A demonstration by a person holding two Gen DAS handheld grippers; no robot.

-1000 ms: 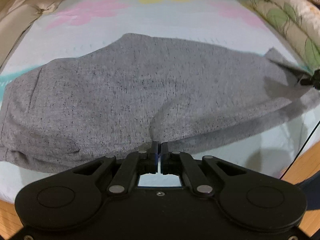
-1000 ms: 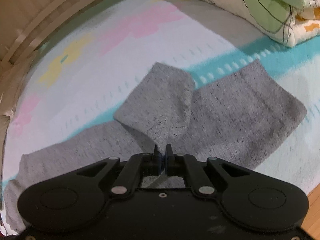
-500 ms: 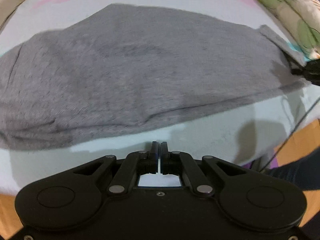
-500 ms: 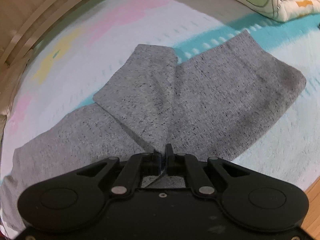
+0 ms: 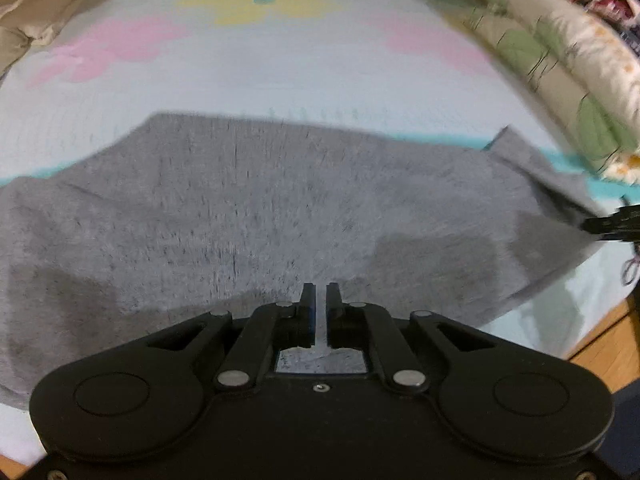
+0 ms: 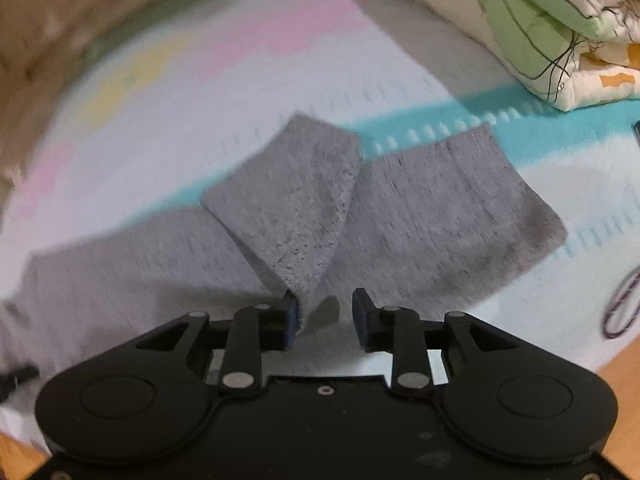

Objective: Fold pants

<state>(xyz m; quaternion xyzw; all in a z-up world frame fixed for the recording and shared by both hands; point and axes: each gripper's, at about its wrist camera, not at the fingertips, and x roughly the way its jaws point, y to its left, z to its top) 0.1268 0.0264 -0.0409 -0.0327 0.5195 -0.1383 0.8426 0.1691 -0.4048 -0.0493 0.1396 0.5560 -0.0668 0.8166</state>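
Observation:
Grey pants (image 5: 248, 208) lie spread across the pastel bed sheet (image 5: 280, 76). My left gripper (image 5: 320, 292) hovers over their near edge. Its jaws are opening, a narrow gap shows, and nothing is between them. In the right wrist view one pant leg (image 6: 296, 200) is folded over at an angle beside the other leg (image 6: 448, 208). My right gripper (image 6: 324, 304) stands at the folded leg's near corner with its jaws opening wide. The fabric tip rests against the left pad only, not pinched. The right gripper's tip (image 5: 612, 226) shows at the pants' right end.
A folded quilt (image 6: 552, 20) with green leaf print lies at the back right of the bed. Wooden floor (image 5: 604, 340) shows past the bed's near right edge. A purple loop (image 6: 622, 308) lies at the right of the sheet. Beige padding (image 5: 36, 12) borders the far left.
The left gripper let go of the pants' edge, drew back, then came forward over them with its jaws slightly parted. The right gripper's jaws spread apart and released the folded leg's corner.

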